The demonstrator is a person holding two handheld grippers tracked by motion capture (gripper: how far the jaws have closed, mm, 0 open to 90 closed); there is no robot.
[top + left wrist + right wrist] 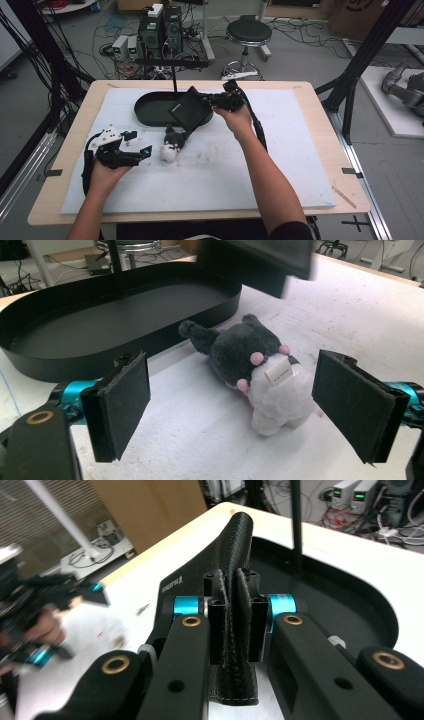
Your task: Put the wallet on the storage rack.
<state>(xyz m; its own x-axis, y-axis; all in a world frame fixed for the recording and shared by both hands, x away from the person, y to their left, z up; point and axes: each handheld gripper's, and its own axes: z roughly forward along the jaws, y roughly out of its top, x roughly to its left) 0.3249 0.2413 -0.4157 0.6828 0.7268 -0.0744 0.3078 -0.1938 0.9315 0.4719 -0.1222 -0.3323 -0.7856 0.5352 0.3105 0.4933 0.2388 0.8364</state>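
Your right gripper point(235, 625) fingers are clamping the edge of a black textured pouch point(190, 108), holding it tilted above the oval tray point(150, 107); being thin and floppy, it is handling best pinched by its edge. Your left gripper point(232, 405) fingers are standing released around the soft, light plush toy point(250, 370) lying on the counter point(225, 170).

Sitting on the table point(320, 150) are 1 white foam mat point(280, 170), 1 black oval tray point(150, 107) toward the far edge, and 1 plush toy point(171, 145) lying near the mat's middle. 1 black pouch point(189, 109) is hanging over the tray's right end, clamped in 1 of the 2 grippers: the right gripper point(207, 101). The left gripper point(140, 145) is hovering, jaws apart, near the left edge. 1 stool point(248, 34) is standing beyond the far edge.
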